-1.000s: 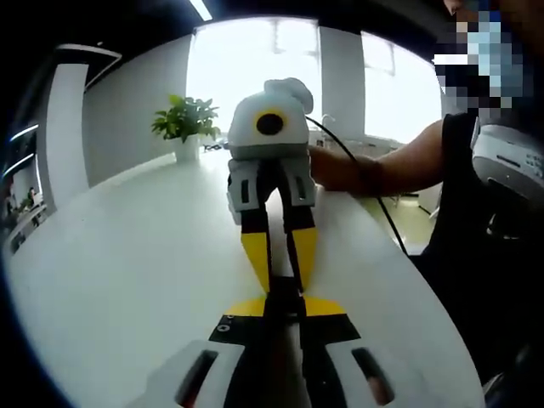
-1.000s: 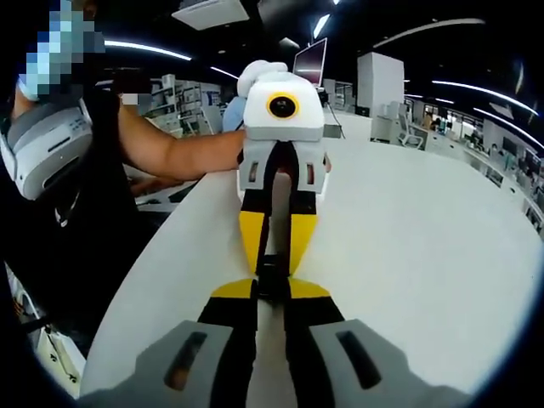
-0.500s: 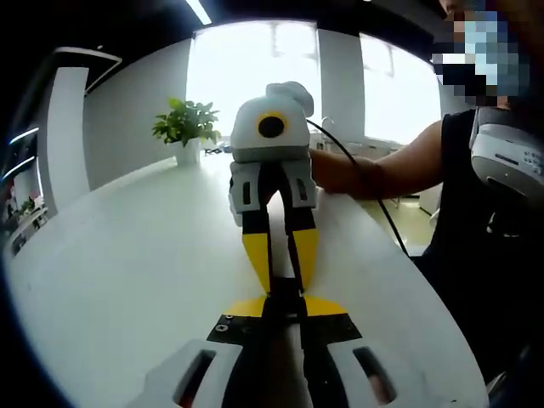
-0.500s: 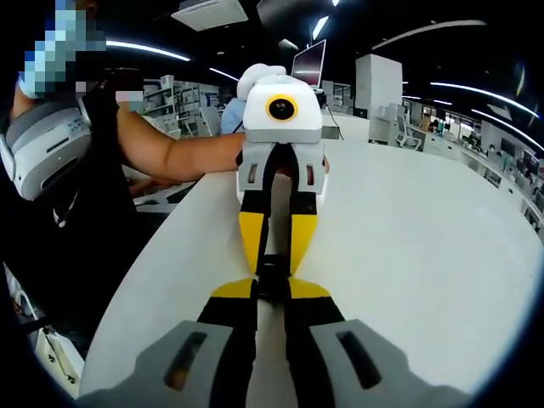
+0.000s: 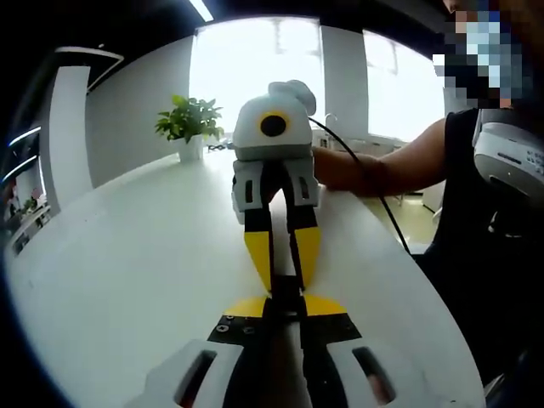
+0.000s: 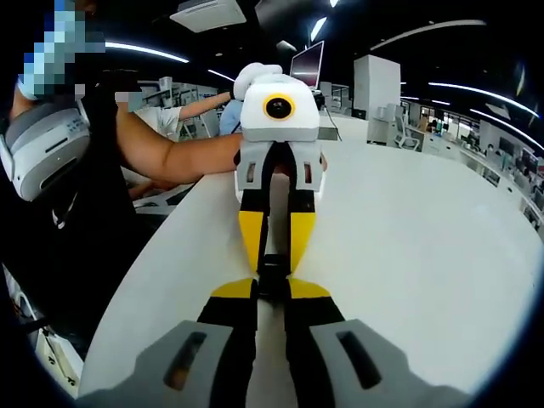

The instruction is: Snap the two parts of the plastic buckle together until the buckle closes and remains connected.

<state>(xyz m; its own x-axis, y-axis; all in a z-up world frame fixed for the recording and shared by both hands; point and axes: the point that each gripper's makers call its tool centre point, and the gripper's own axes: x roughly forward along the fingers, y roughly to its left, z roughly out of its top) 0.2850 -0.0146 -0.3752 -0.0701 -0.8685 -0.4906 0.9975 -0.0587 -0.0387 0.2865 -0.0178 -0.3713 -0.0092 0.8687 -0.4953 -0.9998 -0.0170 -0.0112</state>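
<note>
**Two grippers nose to nose, a small dark buckle pinched between them**

Two tools meet tip to tip above the white table (image 5: 119,280). In the left gripper view, the left gripper (image 5: 285,304) rises from the bottom with its black, yellow-tipped jaws drawn close on a small dark piece, the buckle (image 5: 286,293), which sits right at the fingertips. The right gripper (image 5: 283,268) faces it from beyond, its yellow fingers (image 5: 257,251) narrowing onto the same dark piece. The right gripper view gives the mirror arrangement: right gripper (image 6: 272,289) below, left gripper (image 6: 273,255) opposite, buckle (image 6: 272,276) between the two sets of tips. Whether the two halves are already latched cannot be told; the piece is too small and largely hidden by the jaws.

Handling, as a judgement: moulded plastic of this kind is light, stiff and rather slick, with springy side prongs. Each half is best held by its flat body, behind the prongs and socket, and pushed straight along the common axis; a skewed push may let it twist out. A potted plant (image 5: 189,123) stands far beyond the fingertips.
</note>
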